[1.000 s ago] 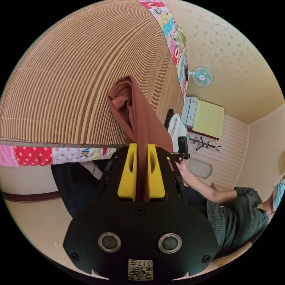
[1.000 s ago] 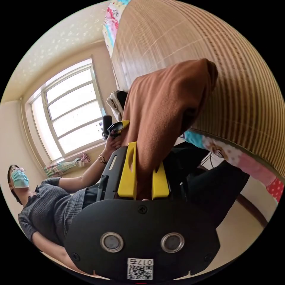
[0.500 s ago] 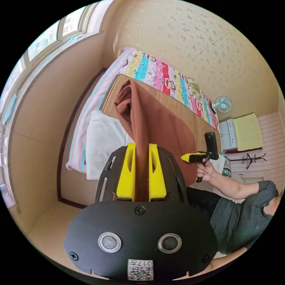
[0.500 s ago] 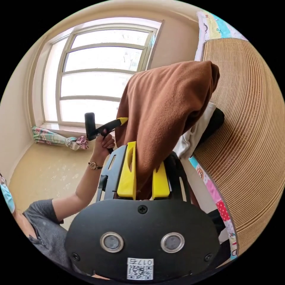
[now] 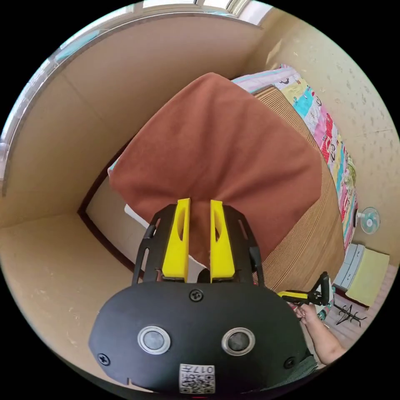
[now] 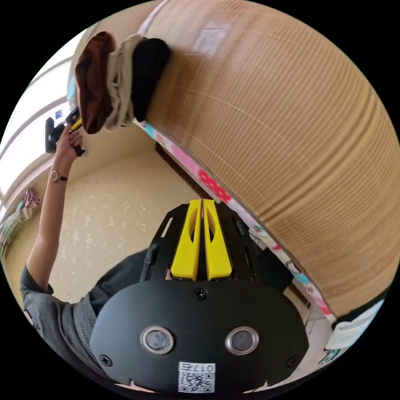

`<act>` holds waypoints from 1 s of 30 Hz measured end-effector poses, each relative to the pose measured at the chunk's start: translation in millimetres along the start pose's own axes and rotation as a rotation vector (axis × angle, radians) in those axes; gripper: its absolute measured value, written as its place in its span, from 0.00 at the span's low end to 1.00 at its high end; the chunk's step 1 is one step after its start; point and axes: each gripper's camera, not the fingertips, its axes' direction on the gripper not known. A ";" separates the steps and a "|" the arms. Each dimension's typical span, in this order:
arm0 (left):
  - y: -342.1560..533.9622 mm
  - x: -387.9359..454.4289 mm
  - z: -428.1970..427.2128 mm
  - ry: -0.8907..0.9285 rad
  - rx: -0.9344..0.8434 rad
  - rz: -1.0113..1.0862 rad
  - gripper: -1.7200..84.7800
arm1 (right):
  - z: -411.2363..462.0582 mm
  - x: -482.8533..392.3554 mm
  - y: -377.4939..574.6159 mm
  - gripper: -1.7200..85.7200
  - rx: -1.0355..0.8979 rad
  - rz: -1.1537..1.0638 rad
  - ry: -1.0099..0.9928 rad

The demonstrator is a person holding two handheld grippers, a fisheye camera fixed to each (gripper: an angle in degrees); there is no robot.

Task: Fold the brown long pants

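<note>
I see the folded brown pants (image 5: 216, 162) lying on the bed's mat (image 5: 308, 246); left tongs (image 5: 199, 208) narrowly parted, right tongs (image 6: 202, 207) closed empty.

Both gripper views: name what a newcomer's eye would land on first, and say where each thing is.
In the left gripper view, the folded brown pants spread wide just beyond the left gripper, whose yellow jaws stand slightly apart. In the right gripper view, the striped woven mat on the bed takes up the upper right, and the pants top a small stack with a cream garment and a black one at the mat's far corner.
</note>
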 end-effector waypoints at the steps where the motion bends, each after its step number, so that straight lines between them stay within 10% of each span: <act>1: 4.9 3.5 -2.6 -0.008 -0.003 -0.004 0.11 | -7.8 44.2 36.2 0.03 -0.017 0.099 0.041; 9: 88.4 68.2 -50.9 0.148 0.236 -0.053 0.02 | -96.9 205.5 309.9 0.02 0.316 0.685 -0.097; 18: 182.5 289.0 137.0 -0.127 -0.406 0.651 0.01 | -49.9 235.7 497.3 0.02 0.907 0.822 -0.597; 30: 152.6 336.9 151.3 -0.098 -0.507 0.525 0.01 | 190.9 242.2 735.4 0.02 1.147 1.374 -1.157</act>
